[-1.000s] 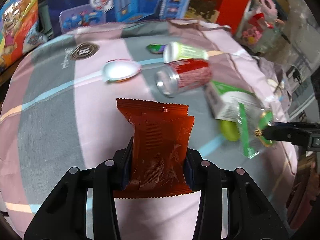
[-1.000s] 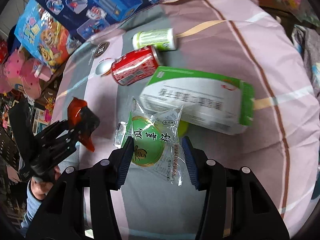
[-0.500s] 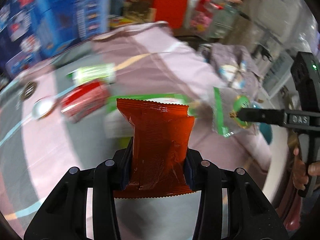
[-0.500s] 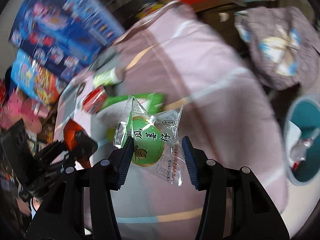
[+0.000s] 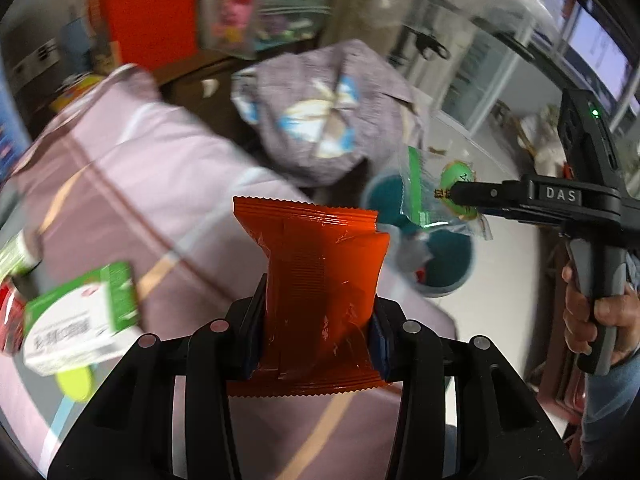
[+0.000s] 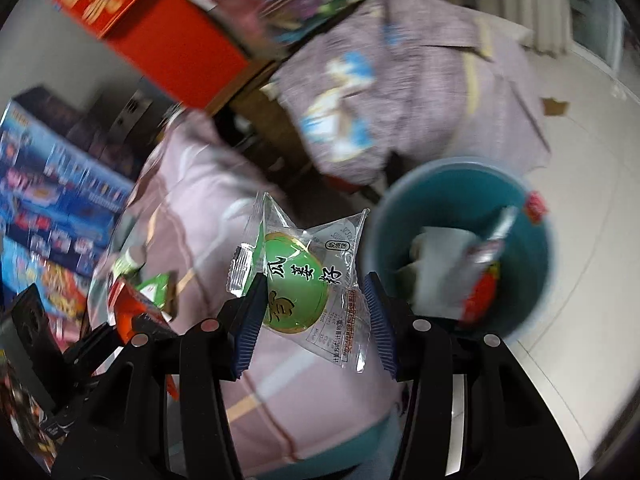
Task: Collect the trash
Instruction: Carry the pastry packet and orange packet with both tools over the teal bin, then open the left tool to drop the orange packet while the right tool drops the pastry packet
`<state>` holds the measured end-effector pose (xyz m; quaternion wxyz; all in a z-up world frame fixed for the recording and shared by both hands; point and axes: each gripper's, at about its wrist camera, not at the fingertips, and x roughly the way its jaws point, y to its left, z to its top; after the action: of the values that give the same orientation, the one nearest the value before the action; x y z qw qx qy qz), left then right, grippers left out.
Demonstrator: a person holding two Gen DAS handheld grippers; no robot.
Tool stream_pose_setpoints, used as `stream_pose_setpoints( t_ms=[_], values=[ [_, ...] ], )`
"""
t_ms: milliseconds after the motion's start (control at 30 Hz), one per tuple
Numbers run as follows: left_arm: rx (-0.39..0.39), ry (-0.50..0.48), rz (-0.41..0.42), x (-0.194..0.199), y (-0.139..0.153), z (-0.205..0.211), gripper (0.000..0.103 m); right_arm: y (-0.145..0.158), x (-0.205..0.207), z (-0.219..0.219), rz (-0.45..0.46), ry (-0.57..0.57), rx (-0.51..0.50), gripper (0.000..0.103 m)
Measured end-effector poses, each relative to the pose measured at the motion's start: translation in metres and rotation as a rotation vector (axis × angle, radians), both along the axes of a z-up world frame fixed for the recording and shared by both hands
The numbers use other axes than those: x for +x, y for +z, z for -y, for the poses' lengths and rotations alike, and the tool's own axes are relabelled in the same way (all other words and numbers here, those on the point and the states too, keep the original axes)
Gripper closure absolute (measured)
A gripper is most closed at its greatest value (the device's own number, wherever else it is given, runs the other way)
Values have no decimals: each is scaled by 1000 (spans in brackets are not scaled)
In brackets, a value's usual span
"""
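Trash in hand: the orange wrapper (image 5: 320,280), centre frame, is pinched in the left hand-held gripper (image 5: 316,336); the clear green-label packet (image 6: 304,280) is clamped in the right hand-held gripper (image 6: 316,316).
Change: a second ago both hung over the bed's litter; now both have swung off to the teal bin (image 6: 532,184), right of frame.
Bin: on the floor, already holding scraps.
Left behind: green-white box (image 5: 80,320) on the pink bedspread (image 5: 120,176).
Meaning: likely the drop comes next.

Two grippers, one orange wrapper (image 5: 320,280), one clear green-labelled packet (image 6: 304,284), one teal bin (image 6: 464,184), one green-and-white box (image 5: 80,320).
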<state>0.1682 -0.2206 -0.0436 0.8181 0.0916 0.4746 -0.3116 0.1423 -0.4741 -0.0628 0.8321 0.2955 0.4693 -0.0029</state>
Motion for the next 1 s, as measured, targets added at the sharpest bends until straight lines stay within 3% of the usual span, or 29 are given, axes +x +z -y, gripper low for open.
stream_pose_setpoints(
  t_ms=[267, 667, 733, 900, 1000],
  values=[
    [20, -101, -24, 5, -9, 74, 59, -16, -18, 64, -12, -110, 29, 55],
    [47, -216, -113, 20, -50, 170, 57, -44, -22, 119, -74, -198, 47, 55],
    [44, -223, -124, 22, -55, 180, 51, -46, -21, 124, -82, -206, 45, 55],
    [34, -219, -136, 28, -68, 198, 14, -53, -18, 135, -100, -225, 44, 55],
    [33, -219, -150, 29, -73, 201, 11, -57, -15, 137, -112, -227, 46, 55]
  ],
)
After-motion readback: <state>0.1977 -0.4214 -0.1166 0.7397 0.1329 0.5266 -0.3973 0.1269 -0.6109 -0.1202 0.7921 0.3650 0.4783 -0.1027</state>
